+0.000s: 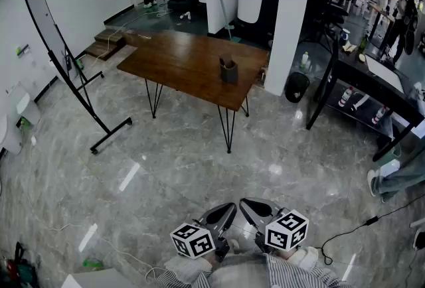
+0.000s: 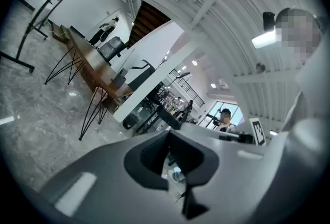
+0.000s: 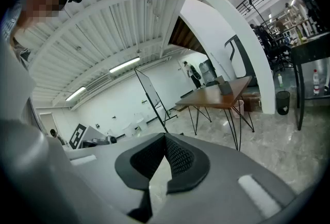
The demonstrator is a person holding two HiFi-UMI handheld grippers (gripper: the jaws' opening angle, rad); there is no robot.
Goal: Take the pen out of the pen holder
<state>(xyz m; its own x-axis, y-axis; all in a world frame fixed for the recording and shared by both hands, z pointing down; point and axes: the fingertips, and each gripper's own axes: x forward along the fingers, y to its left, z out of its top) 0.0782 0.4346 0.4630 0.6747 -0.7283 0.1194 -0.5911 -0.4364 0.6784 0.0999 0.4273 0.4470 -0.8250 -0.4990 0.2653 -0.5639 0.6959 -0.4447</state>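
l gripper [image 2: 169, 134] & r gripper [image 3: 165, 139] hanging at 6 o'clock, jaws pressed together, empty. pen holder [image 1: 228, 72] standing on table [image 1: 174, 58] at 12, well apart. risk: arriving w/ jaws closed, tipping holder.

Your table [image 1: 179, 61] is glossy reddish-brown wood on thin black legs, and the pen holder [image 1: 229, 72] near its right edge is dark grey. The floor [image 1: 166, 167] is pale grey marbling with white streaks. Your left gripper [image 1: 228, 208] and right gripper [image 1: 247, 204] are light grey with black pads, the right's pads showing a fine mesh pattern. Each carries a cube of black-and-white square markers. Your sleeves [image 1: 292, 275] are striped grey and white.
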